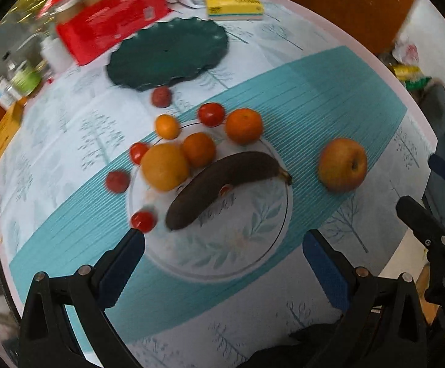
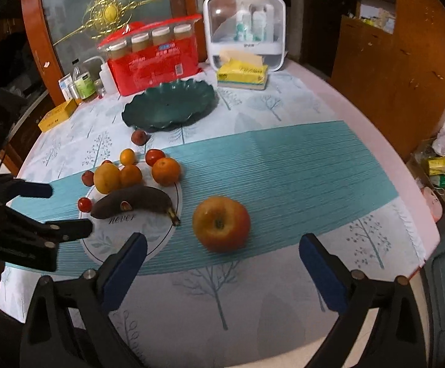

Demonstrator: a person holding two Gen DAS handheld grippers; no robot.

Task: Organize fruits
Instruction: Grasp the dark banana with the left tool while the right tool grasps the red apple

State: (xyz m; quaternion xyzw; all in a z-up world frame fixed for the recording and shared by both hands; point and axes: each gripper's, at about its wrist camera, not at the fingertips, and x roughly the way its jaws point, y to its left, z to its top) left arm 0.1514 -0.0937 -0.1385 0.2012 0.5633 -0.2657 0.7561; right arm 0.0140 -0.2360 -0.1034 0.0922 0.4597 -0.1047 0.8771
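Banana (image 2: 133, 204): lying curved and nearly black-skinned across the pale round mat (image 2: 158, 233), its yellowish stem tip pointing toward the apple
Apple (image 2: 221, 227): sitting round and glossy, red blending into yellow, on the ribbed teal runner (image 2: 284, 168), just beside the mat and apart from the other fruit
Oranges (image 1: 243, 125): clustering smooth and round along the mat's far edge, the biggest (image 1: 164, 167) touching the banana
Small red fruits (image 1: 211, 114): ringing the cluster, shiny (tomatoes or plums, too blurred to tell), one (image 2: 139, 137) resting close to the green dish
Green dish (image 2: 170, 104): standing empty, dark and scallop-edged like a leaf, behind the fruit
Left gripper (image 1: 224, 254): pointing steeply down over the mat, blue-padded fingers (image 1: 124, 263) spread wide, grasping nothing
Right gripper (image 2: 222, 260): tilting down toward the apple, released, jaws standing wide on either side of it without touching
Table (image 2: 330, 98): wearing a pale cloth printed with trees
Back row: a red carton (image 2: 155, 64) holding lidded jars, a yellow tissue pack (image 2: 242, 75), a white organizer (image 2: 244, 30) holding bottles
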